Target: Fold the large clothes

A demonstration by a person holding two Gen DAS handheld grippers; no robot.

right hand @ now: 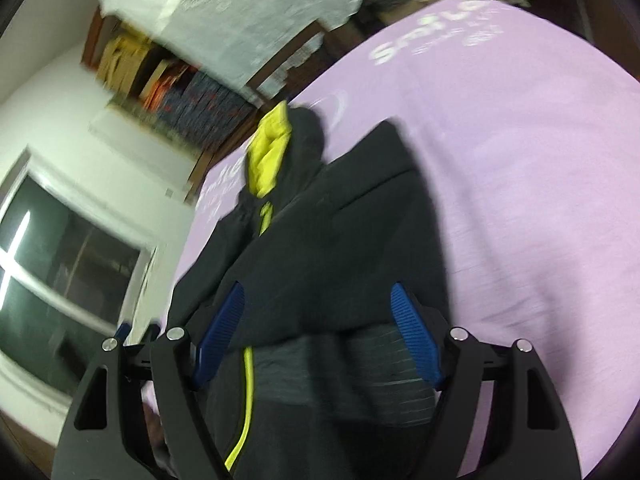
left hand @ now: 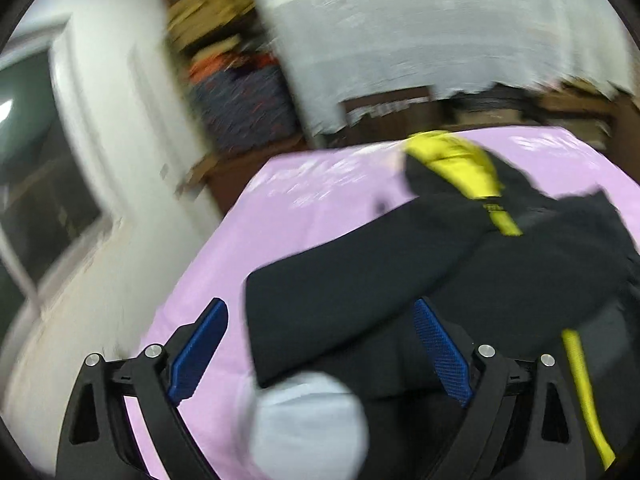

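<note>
A black jacket [left hand: 400, 280] with a yellow hood lining [left hand: 456, 164] and a yellow zip line [left hand: 584, 392] lies on a lilac sheet [left hand: 288, 224]. My left gripper [left hand: 320, 304] stands wide open over a folded black part at the jacket's left edge; the blue pads [left hand: 200, 352] do not press the cloth. In the right wrist view the same jacket [right hand: 340, 232] stretches away with its hood [right hand: 268, 156] at the far end. My right gripper [right hand: 318, 288] is open above the jacket's near hem, with the zip [right hand: 248, 392] below its left finger.
The lilac sheet [right hand: 520, 160] bears white lettering at its far end. A white wall [left hand: 132, 140] and a dark window [right hand: 60, 272] lie to the left. Shelves of stacked cloth [left hand: 240, 92] and a pale hanging cover [left hand: 440, 32] stand behind. A pale blurred thing [left hand: 308, 424] sits close under the left gripper.
</note>
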